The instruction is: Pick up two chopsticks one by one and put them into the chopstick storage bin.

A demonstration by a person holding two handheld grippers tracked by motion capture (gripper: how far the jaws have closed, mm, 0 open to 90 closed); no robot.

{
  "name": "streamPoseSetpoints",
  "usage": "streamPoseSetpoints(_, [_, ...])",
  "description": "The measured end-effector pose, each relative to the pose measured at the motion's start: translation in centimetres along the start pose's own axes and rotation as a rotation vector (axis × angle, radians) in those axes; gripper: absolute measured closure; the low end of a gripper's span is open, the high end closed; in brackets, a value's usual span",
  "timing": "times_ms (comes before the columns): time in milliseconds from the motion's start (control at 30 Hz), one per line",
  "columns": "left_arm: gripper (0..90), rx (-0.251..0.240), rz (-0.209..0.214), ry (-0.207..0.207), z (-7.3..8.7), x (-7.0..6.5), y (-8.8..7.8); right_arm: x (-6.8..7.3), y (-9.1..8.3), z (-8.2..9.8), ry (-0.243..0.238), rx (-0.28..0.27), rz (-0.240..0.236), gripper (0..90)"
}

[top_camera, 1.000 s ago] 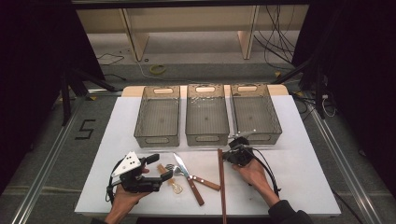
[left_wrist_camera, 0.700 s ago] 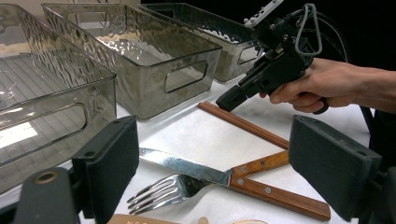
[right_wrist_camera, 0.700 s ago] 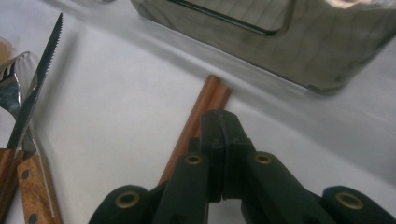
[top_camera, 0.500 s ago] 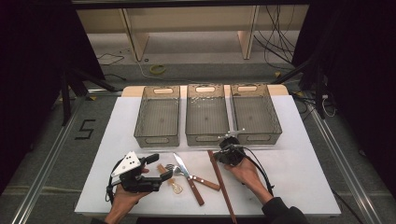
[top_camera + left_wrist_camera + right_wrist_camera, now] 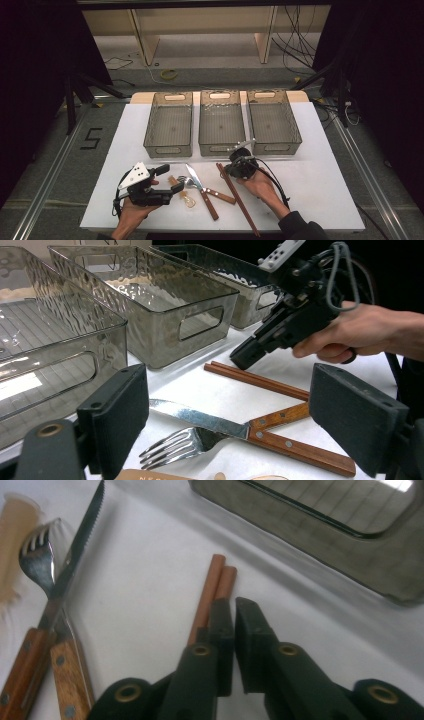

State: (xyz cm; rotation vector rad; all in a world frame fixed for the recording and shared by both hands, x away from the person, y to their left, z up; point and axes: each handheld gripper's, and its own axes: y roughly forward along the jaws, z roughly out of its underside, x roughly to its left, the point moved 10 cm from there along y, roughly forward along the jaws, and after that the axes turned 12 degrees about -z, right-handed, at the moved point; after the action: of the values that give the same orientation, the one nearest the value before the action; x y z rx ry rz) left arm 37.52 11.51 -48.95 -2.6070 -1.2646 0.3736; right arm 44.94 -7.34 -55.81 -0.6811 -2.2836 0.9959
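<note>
My right gripper (image 5: pixel 234 615), jaws nearly closed on nothing, hovers over the pair of reddish-brown wooden chopsticks (image 5: pixel 212 592) on the white table (image 5: pixel 320 175), while my left gripper (image 5: pixel 167 178) gapes wide near the wooden-handled knife (image 5: pixel 235 427) and fork (image 5: pixel 200 439).

Brown chopsticks (image 5: pixel 236 196) paired, flat on table (image 5: pixel 320 185).

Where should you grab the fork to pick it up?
Probably by its wooden handle, coming straight down from above. The fork lies flat on the white table, and its metal neck is tucked under the knife, so the handle end nearest the person is the free part.
</note>
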Motion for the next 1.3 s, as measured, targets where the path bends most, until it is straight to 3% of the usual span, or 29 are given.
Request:
streamPoseSetpoints(67, [15.9,-0.001,0.001,-0.003,0.0,0.0,0.0,0.1,-0.3,0.1,-0.010,0.013,0.010,79.5])
streamPoseSetpoints(133, [15.9,-0.001,0.001,-0.004,0.0,0.0,0.0,0.4,-1.3,0.4,-0.029,0.028,0.023,67.9])
streamPoseSetpoints(167, [15.9,-0.001,0.002,-0.004,0.0,0.0,0.0,0.4,-1.3,0.4,-0.029,0.028,0.023,67.9])
streamPoseSetpoints(200, [15.9,-0.002,0.001,-0.003,-0.1,0.0,-0.1,0.5,-1.5,0.5,-0.032,0.037,0.019,62.4])
streamPoseSetpoints(267, [15.9,-0.001,0.002,-0.004,0.0,0.0,-0.1,1.3,-2.4,1.5,-0.040,0.079,0.007,54.1])
streamPoseSetpoints(400, [15.9,-0.001,0.001,-0.003,0.0,0.0,-0.1,1.7,-2.8,2.4,-0.049,0.108,0.023,51.0])
streamPoseSetpoints(800, [15.9,0.000,0.001,-0.001,0.0,0.0,0.0,1.8,-2.5,3.7,-0.042,0.170,0.033,48.5])
streamPoseSetpoints(1300, [15.9,0.004,0.001,0.000,0.0,0.1,0.0,1.8,-2.4,4.3,-0.096,0.270,0.088,62.6])
